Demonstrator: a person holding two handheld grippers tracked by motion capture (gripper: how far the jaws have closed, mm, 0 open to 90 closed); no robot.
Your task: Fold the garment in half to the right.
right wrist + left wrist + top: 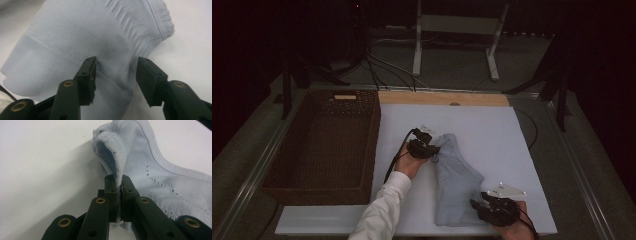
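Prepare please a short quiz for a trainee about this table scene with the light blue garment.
1. True or false: the left tongs are shut on a ribbed edge of the light blue garment.
2. Which describes the right tongs? A) shut on the garment B) open, jaws apart over the garment C) holding the basket
3. Fill in: the brown wicker basket stands beside the white board, on the side of the ______ tongs.

Key
1. True: the jaws pinch the raised ribbed edge.
2. B: fabric lies between the separated jaws, and the pads do not press on it.
3. left
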